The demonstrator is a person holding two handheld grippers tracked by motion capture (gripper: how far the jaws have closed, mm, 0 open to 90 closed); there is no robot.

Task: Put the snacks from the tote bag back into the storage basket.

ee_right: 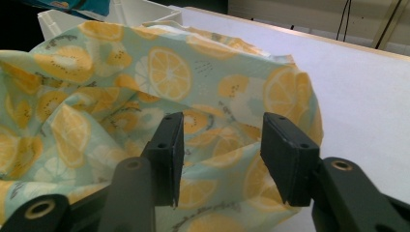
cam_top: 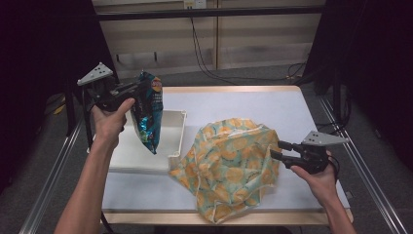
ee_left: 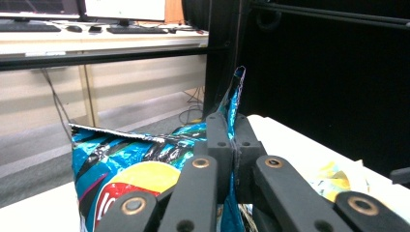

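The counter [cam_top: 292,112], covered in white, spans the middle of the high view. On it, toward five o'clock from its centre, lies the biggest loose thing: a crumpled lemon-print fabric bag [cam_top: 229,165], its mouth turned toward three o'clock. At nine o'clock from the bag, just beside it and seemingly touching its edge, sits a white tray [cam_top: 175,131]. Above the tray hangs a blue chip bag [cam_top: 148,114], its long axis near vertical, top seam up, bottom corner dipping toward the tray's inside without clearly resting on it.

The left claw [cam_top: 132,90] is clamped on the chip bag's top seam; the left gripper view shows both jaws pressed together on the crimped foil [ee_left: 234,96]. The left forearm runs up from six o'clock, with the hand raised well above the counter.

The right claw [cam_top: 278,149] stands wide, holding nothing. In the right gripper view the bag's rim [ee_right: 270,96] lies between and just past its jaws. The right hand [cam_top: 319,170] sits low at the bag's three o'clock side, pointing toward nine o'clock.

The coming move likely turns on this: the chip bag lies at about ten o'clock from the fabric bag's mouth, well apart, so the right claw, the nearer one, would need to grip the rim and open it.
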